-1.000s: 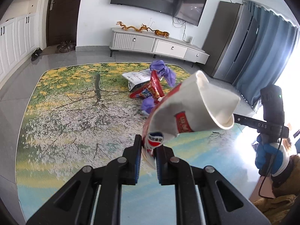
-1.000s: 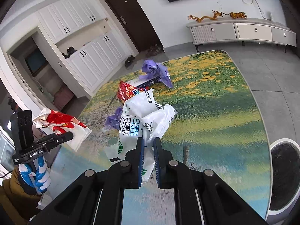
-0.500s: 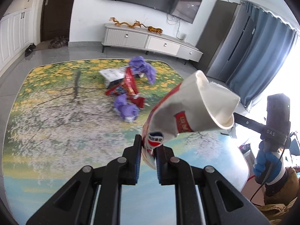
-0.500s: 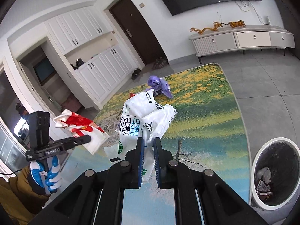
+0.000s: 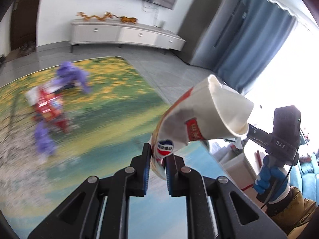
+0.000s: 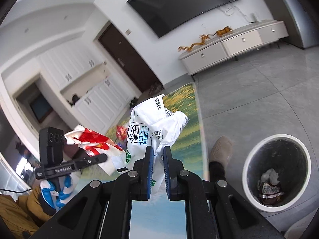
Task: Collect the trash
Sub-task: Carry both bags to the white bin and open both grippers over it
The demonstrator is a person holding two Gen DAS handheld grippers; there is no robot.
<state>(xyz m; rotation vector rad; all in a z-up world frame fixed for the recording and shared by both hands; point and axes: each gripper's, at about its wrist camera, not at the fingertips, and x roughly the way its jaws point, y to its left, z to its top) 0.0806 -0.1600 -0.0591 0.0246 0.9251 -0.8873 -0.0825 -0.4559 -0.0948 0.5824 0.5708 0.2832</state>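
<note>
My left gripper [image 5: 157, 155] is shut on a crushed white and red paper cup [image 5: 207, 117], held up above the rug. In the right wrist view that same cup [image 6: 89, 139] shows at the left. My right gripper [image 6: 158, 153] is shut on a crumpled white plastic bag [image 6: 153, 127] with printed text. A white trash bin [image 6: 277, 171] with a dark liner stands on the floor at the lower right, with some trash inside. More litter lies blurred on the rug: purple bags [image 5: 69, 75], a red wrapper [image 5: 49, 109].
A flower-print rug [image 5: 111, 103] covers the floor beside grey tiles [image 6: 259, 91]. A person's slippered foot [image 6: 221, 149] stands between rug and bin. A low white TV cabinet [image 5: 123, 35] lines the far wall, and blue curtains [image 5: 255, 39] hang at the right.
Both grippers swung to the right with their loads. The litter pile slid left in the left wrist view. The bin came fully into the right wrist view and a foot appeared beside it.
</note>
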